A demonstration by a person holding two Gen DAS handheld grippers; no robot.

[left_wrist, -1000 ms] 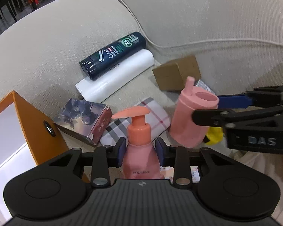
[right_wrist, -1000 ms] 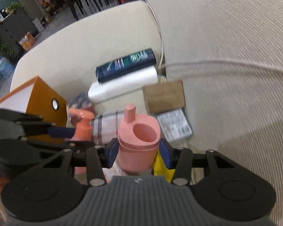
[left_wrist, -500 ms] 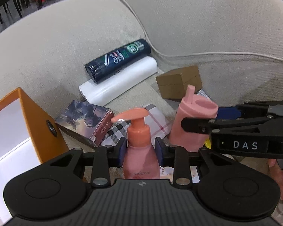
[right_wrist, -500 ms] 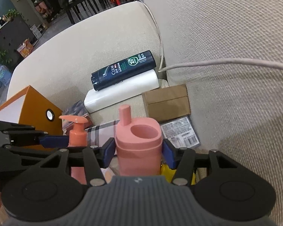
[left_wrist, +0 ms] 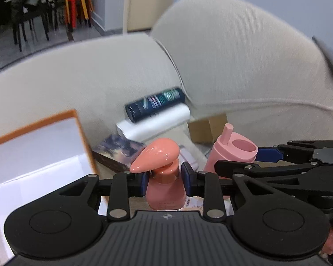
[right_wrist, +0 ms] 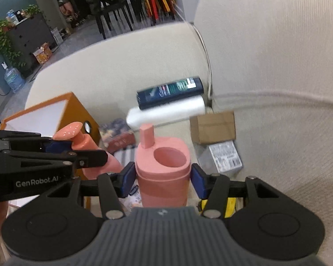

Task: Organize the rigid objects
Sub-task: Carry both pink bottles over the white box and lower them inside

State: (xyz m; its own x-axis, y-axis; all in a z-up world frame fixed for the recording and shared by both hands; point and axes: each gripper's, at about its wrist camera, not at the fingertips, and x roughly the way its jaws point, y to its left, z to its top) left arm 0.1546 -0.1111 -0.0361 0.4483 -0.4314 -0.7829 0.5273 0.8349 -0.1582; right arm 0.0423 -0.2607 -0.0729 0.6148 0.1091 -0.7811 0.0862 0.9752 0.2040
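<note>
Gripping pump bottle [left_wrist: 165,186] in left fingers [left_wrist: 185,178], right fingers [right_wrist: 196,182] clamping empty pink cup [right_wrist: 163,173], orange box [left_wrist: 33,155] open

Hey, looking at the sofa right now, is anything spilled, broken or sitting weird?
Nothing looks spilled or broken. The oddest thing is the dark shampoo bottle, lying on its side on top of a white roll by the sofa back. The left tool holds a pink pump bottle upright; the right tool holds a pink cup.
</note>
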